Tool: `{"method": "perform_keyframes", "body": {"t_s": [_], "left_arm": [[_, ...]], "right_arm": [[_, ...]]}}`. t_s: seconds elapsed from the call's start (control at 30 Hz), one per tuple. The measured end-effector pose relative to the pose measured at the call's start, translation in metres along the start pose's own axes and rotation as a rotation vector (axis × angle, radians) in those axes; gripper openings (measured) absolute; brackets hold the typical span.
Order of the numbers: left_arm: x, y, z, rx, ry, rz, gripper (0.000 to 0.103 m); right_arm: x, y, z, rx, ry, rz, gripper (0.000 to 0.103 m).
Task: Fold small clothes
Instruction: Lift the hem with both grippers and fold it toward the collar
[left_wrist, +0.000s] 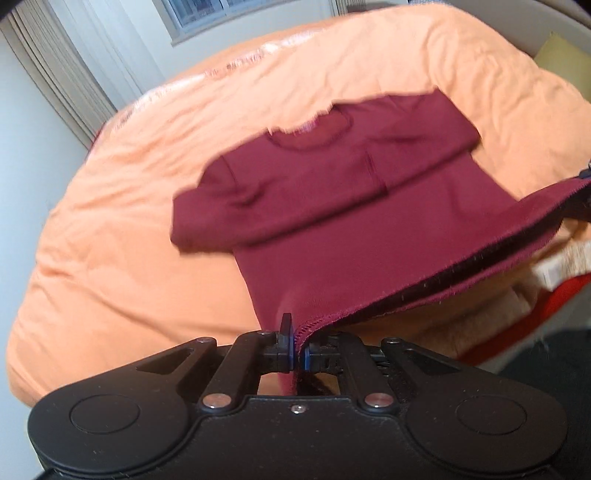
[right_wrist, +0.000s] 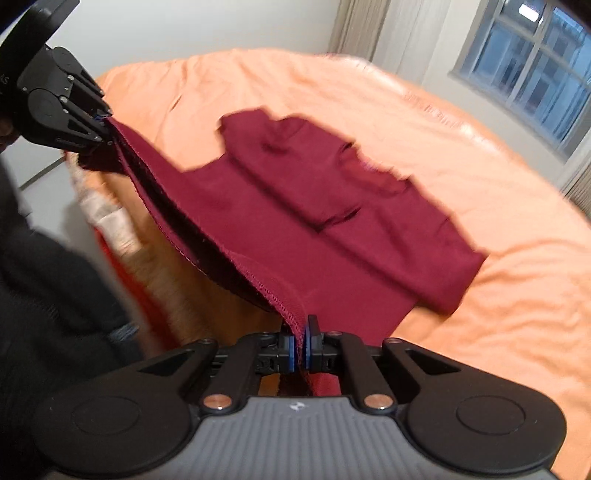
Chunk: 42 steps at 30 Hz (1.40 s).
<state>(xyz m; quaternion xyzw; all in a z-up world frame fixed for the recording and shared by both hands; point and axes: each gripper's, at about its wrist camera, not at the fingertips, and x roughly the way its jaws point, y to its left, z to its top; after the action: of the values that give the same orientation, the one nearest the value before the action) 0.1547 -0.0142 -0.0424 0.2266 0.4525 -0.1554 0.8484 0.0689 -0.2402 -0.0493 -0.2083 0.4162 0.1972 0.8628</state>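
A maroon long-sleeved shirt (left_wrist: 332, 206) lies on an orange bedspread (left_wrist: 129, 221), both sleeves folded across its chest and the collar at the far end. My left gripper (left_wrist: 299, 356) is shut on one corner of the bottom hem, which is lifted off the bed. My right gripper (right_wrist: 299, 350) is shut on the other hem corner of the shirt (right_wrist: 332, 206). The hem stretches taut between the two. The left gripper (right_wrist: 105, 127) also shows at the upper left of the right wrist view, and the right gripper's tip (left_wrist: 585, 175) at the right edge of the left wrist view.
The orange bedspread (right_wrist: 480, 147) covers the whole bed. A window (right_wrist: 535, 66) and curtains stand behind it. A person's dark sleeve (right_wrist: 44, 295) fills the left of the right wrist view. Beige and red bedding (left_wrist: 535, 280) hangs at the bed's near edge.
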Motion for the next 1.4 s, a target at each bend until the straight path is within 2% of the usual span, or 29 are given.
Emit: {"method": "perform_keyframes", "body": {"t_s": [0.2, 0.33, 0.53, 0.63, 0.8, 0.83, 0.9, 0.97, 1.0, 1.07, 1.1, 1.13, 1.17, 1.2, 1.3, 1.4], "left_arm": [[-0.007, 0.017, 0.051, 0.002, -0.071, -0.001, 0.005], [0.021, 0.038, 0.102, 0.064, -0.072, -0.02, 0.005], [0.085, 0.07, 0.177, 0.096, -0.059, -0.074, 0.005], [0.123, 0.081, 0.204, 0.09, -0.041, -0.092, 0.005], [0.185, 0.089, 0.229, 0.145, 0.002, -0.102, 0.005], [0.197, 0.09, 0.232, 0.143, 0.017, -0.108, 0.005], [0.218, 0.094, 0.236, 0.125, 0.052, -0.122, 0.006], [0.237, 0.102, 0.237, 0.084, 0.086, -0.139, 0.013], [0.244, 0.107, 0.238, 0.059, 0.103, -0.151, 0.02], [0.255, 0.116, 0.239, 0.013, 0.121, -0.172, 0.034], [0.258, 0.119, 0.24, 0.002, 0.124, -0.182, 0.057], [0.26, 0.122, 0.241, -0.002, 0.123, -0.18, 0.087], [0.26, 0.124, 0.24, 0.0, 0.116, -0.165, 0.096], [0.258, 0.126, 0.238, 0.007, 0.092, -0.147, 0.099], [0.251, 0.133, 0.228, 0.027, 0.05, -0.111, 0.099], [0.249, 0.147, 0.215, -0.025, 0.051, -0.088, 0.1]], "right_arm": [[0.014, -0.045, 0.05, -0.02, -0.101, -0.118, 0.006], [0.043, -0.083, 0.089, -0.008, -0.12, -0.146, 0.006], [0.103, -0.141, 0.136, 0.064, -0.07, -0.156, 0.006], [0.136, -0.172, 0.152, 0.175, -0.024, -0.144, 0.006], [0.182, -0.223, 0.167, 0.387, 0.036, -0.11, 0.007], [0.187, -0.226, 0.168, 0.398, 0.049, -0.11, 0.009], [0.198, -0.228, 0.169, 0.406, 0.075, -0.123, 0.021], [0.203, -0.229, 0.17, 0.407, 0.085, -0.143, 0.038], [0.204, -0.227, 0.171, 0.406, 0.088, -0.155, 0.043], [0.196, -0.222, 0.168, 0.405, 0.075, -0.194, 0.07], [0.192, -0.218, 0.167, 0.404, 0.062, -0.204, 0.073], [0.191, -0.217, 0.164, 0.405, 0.055, -0.209, 0.081], [0.191, -0.215, 0.161, 0.407, 0.056, -0.224, 0.091], [0.193, -0.215, 0.16, 0.406, 0.057, -0.242, 0.094], [0.192, -0.204, 0.153, 0.407, 0.049, -0.285, 0.099], [0.188, -0.2, 0.146, 0.426, 0.031, -0.285, 0.1]]}}
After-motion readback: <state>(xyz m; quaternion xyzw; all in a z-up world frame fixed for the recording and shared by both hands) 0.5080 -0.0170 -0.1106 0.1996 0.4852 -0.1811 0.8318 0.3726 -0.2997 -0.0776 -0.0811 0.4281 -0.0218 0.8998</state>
